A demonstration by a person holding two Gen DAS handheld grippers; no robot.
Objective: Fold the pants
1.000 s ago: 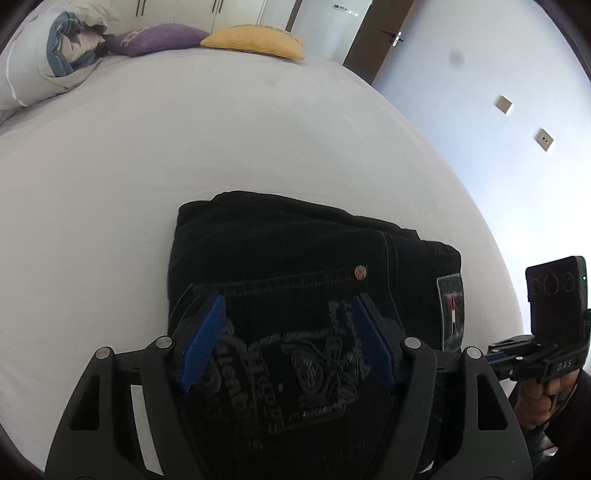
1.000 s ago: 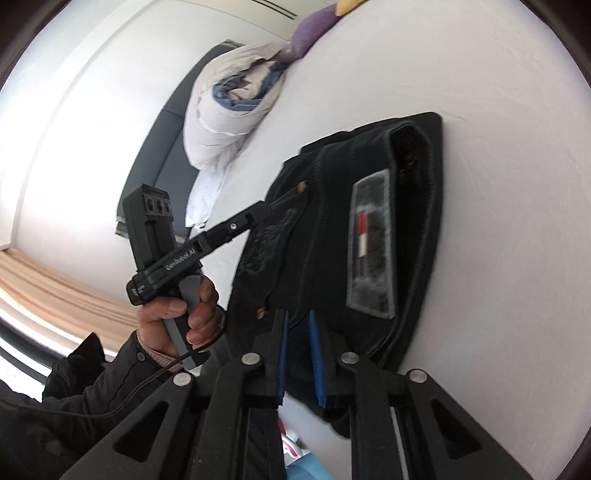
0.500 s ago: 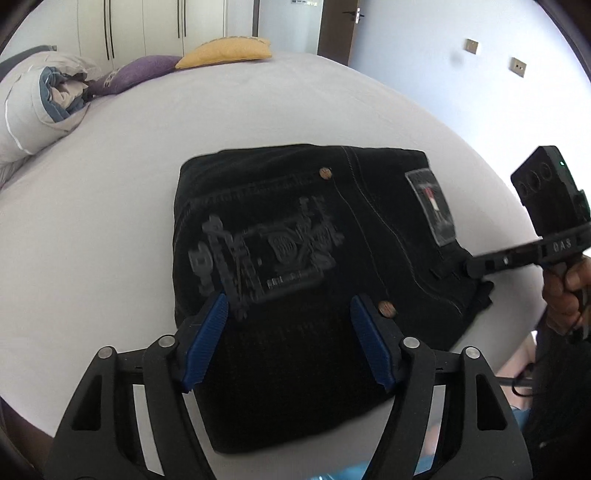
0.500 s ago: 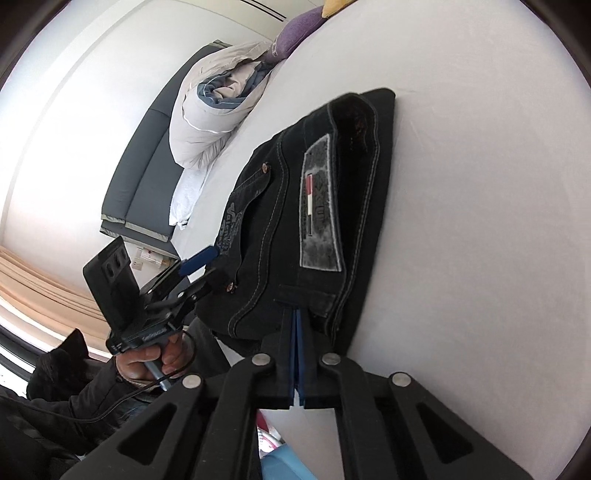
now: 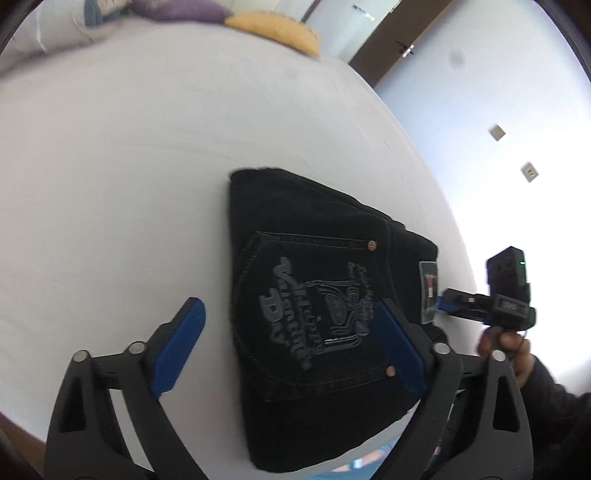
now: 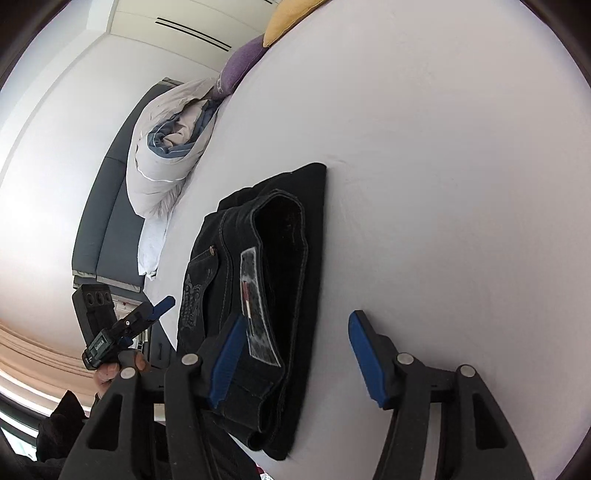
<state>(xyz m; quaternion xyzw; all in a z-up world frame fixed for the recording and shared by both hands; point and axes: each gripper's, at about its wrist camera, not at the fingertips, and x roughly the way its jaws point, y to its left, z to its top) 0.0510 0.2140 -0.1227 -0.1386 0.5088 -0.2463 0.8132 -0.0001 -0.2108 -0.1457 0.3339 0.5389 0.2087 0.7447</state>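
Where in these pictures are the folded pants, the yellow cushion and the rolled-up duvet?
folded pants (image 5: 317,306), left wrist view, on the printed back pocket.
yellow cushion (image 5: 277,31), left wrist view, on its middle.
rolled-up duvet (image 6: 166,147), right wrist view, on its white outer side.

The folded pants lay flat on the bed, close to its near edge. My left gripper hung over their near part, one finger beyond their left edge, jaws wide apart. My right gripper sat at their waistband end, jaws spread. Two cushions and a rolled duvet lay along the far edge.
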